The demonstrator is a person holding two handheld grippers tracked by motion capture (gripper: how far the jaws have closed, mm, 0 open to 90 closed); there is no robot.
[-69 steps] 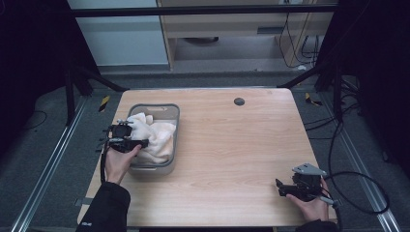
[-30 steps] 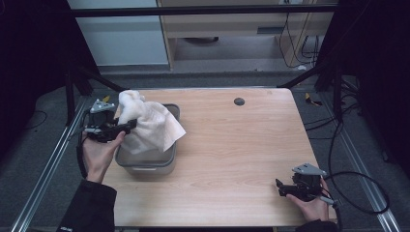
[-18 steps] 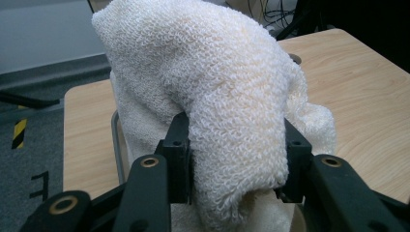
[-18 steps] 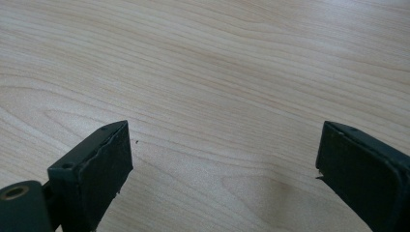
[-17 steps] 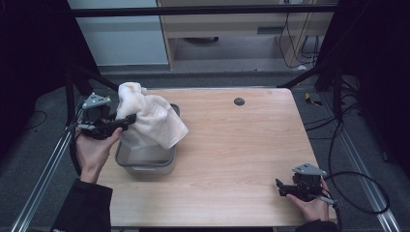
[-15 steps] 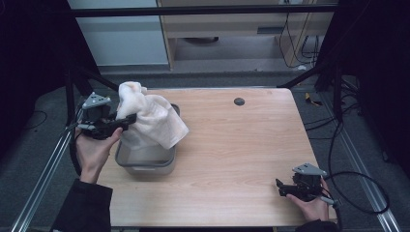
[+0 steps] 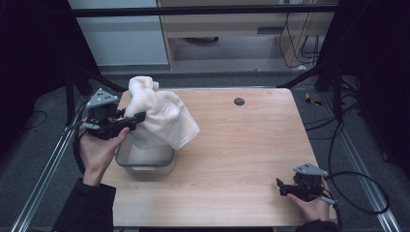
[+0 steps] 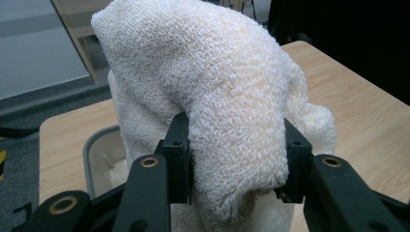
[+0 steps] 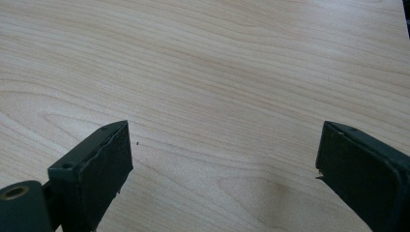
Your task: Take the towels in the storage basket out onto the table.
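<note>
Above the left end of the wooden surface (image 7: 241, 145), the left tongs (image 7: 138, 117) grip a cream terry towel (image 7: 162, 116), their two black jaws pressed into a thick fold of it, as the left gripper view shows (image 8: 237, 140). In the high view the towel is lifted clear of the grey plastic tub (image 7: 145, 162) and hangs over it. Its long axis runs on a slant, from a bunched peak at the upper left, near the far edge of the surface, down to a loose corner at the lower right that points toward the middle of the surface. The bulk drapes over the tub's far rim and hides part of the inside. The left tongs lie roughly level, pointing rightward into the cloth from the side.

At the near right corner the right tongs (image 7: 283, 187) sit low by the surface, well apart from towel and tub. The right gripper view shows their jaws spread wide (image 9: 222, 159) with bare wood between them.
</note>
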